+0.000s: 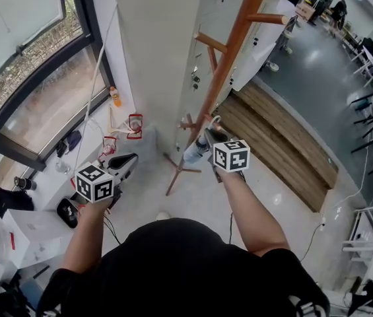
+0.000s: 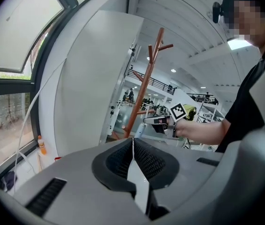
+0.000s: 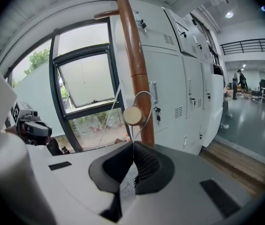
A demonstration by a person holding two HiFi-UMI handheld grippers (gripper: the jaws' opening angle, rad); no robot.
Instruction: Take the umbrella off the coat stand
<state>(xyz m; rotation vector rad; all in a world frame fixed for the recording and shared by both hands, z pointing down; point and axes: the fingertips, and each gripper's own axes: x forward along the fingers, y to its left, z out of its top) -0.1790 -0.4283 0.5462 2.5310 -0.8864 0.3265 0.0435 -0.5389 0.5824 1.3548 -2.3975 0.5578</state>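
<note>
The brown wooden coat stand (image 1: pixel 236 41) rises in front of white lockers. My right gripper (image 1: pixel 207 136) is up against its lower pegs, shut on the small folded pale umbrella (image 1: pixel 195 152). In the right gripper view the jaws (image 3: pixel 133 146) are closed on the umbrella's thin white cord, whose loop (image 3: pixel 147 97) hangs round a peg's round end (image 3: pixel 132 116) on the pole (image 3: pixel 134 55). A bit of the umbrella's fabric (image 3: pixel 126 187) shows below the jaws. My left gripper (image 1: pixel 130 164) stays off to the left, away from the stand, shut (image 2: pixel 132 144) and empty.
White lockers (image 1: pixel 173 45) and a pillar stand right behind the stand. A large window (image 1: pixel 34 78) with a sill holding an orange bottle (image 1: pixel 115 96) is at the left. A low wooden platform (image 1: pixel 278 137) lies to the right. The stand's feet (image 1: pixel 176 172) spread on the floor.
</note>
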